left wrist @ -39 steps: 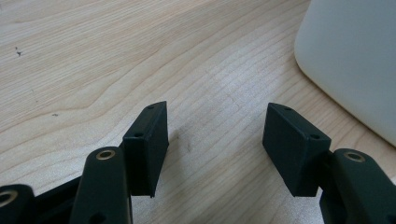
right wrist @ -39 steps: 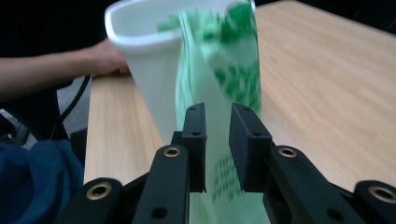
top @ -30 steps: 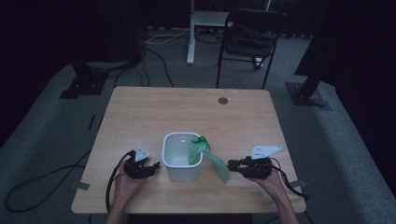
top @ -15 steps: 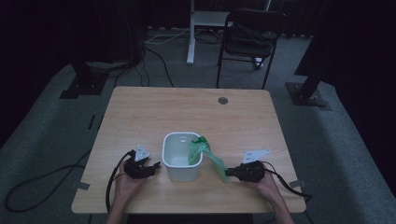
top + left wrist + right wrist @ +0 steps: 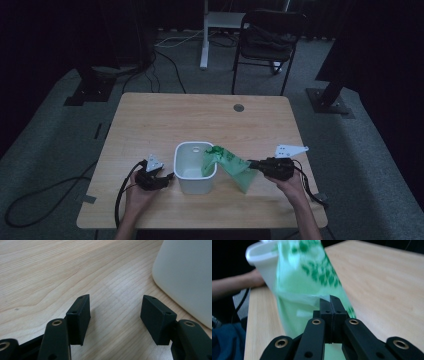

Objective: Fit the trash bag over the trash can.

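Your right claw (image 5: 251, 163) is clamped shut on the green plastic bag (image 5: 231, 166), which stretches leftward from it over the white bin's (image 5: 192, 170) near rim. Your left claw (image 5: 115, 312), open and empty, rests on the tabletop (image 5: 200, 117) just left of the bin.

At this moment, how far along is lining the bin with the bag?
Done: one end of the green bag hangs over the white bin rim. In hand: the right tongs are shut on the bag; the left tongs wait open beside the bin. Left: opening the bag around the rim.
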Tool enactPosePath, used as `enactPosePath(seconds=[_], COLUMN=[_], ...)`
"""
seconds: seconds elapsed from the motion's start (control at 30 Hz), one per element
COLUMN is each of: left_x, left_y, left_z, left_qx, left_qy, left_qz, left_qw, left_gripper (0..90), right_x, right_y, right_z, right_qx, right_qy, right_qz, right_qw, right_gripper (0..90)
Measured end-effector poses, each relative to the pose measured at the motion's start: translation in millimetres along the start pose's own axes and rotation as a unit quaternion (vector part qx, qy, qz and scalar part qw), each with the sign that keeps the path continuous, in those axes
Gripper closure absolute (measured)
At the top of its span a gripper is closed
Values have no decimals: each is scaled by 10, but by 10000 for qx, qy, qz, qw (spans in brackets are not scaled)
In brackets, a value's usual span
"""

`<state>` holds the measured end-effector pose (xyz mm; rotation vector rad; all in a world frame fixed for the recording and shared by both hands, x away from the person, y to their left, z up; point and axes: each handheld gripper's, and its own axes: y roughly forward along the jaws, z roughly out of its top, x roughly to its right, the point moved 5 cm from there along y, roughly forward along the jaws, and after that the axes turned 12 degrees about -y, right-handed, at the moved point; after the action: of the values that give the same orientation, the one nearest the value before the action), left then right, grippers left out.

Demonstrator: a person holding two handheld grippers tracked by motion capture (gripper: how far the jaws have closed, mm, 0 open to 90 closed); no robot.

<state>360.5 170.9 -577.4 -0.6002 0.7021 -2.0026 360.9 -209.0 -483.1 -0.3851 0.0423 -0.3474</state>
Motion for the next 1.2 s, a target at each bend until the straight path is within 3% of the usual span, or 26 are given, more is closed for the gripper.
enactPosePath(seconds=[0.23,0.47,0.8,0.93,1.07,1.2], left_x=[105,215,323,316,222,110], left_y=[36,83,157,162,93,-32], left_z=[20,63,108,109,95,112], left_qx=[-16,-26,-25,-24,-16,162], left_qy=[207,495,584,512,393,143], left_qz=[-116,-119,-219,-244,-134,-80], left_qw=[9997,9987,9980,9984,9991,9997], left_gripper=[418,425,429,428,429,436], right_x=[39,7,-25,-24,-17,-9], right_y=[31,45,-16,-64,-94,-96], right_z=[338,526,748,865,966,1028], right_qx=[217,385,579,706,806,850], right_qy=[-264,-422,-618,-703,-776,-797], right_qz=[60,179,231,216,200,178], right_qw=[9994,9982,9961,9948,9935,9930], right_gripper=[900,900,900,900,900,900])
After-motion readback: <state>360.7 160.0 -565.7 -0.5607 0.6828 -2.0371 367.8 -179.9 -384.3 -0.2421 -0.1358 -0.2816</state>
